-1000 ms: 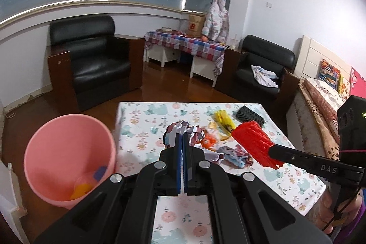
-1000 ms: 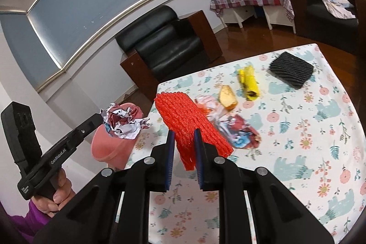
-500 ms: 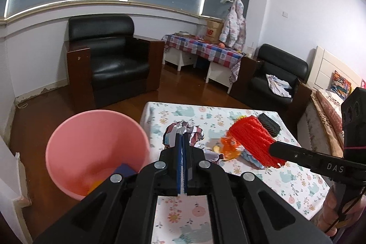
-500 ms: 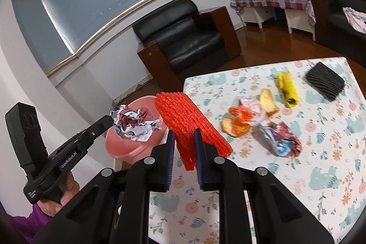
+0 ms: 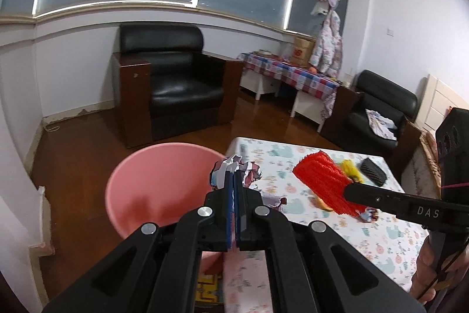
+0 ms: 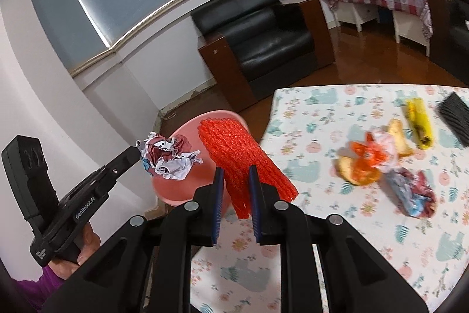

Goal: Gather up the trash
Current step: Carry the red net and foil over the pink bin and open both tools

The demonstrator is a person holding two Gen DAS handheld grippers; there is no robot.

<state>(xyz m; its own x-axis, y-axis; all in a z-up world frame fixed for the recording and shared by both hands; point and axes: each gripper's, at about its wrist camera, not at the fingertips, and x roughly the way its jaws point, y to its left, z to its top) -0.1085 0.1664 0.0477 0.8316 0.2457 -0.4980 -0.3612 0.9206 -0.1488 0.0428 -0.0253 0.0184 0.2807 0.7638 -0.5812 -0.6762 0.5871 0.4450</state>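
My left gripper (image 5: 233,181) is shut on a crumpled red-and-white paper ball (image 5: 236,170), held at the right rim of the pink bin (image 5: 155,184). In the right wrist view the ball (image 6: 168,159) hangs over the bin (image 6: 187,184). My right gripper (image 6: 236,175) is shut on a red foam net (image 6: 239,157), held over the table's left edge beside the bin; it also shows in the left wrist view (image 5: 324,182).
On the floral table (image 6: 366,239) lie orange peels with a wrapper (image 6: 366,157), a crumpled wrapper (image 6: 416,191), a yellow wrapper (image 6: 417,122) and a black foam net (image 6: 454,113). A black armchair (image 5: 173,84) stands behind the bin.
Both grippers have moved left with their loads. The paper ball has gone from over the table to the bin's rim, and the red net has come to the table's left edge.
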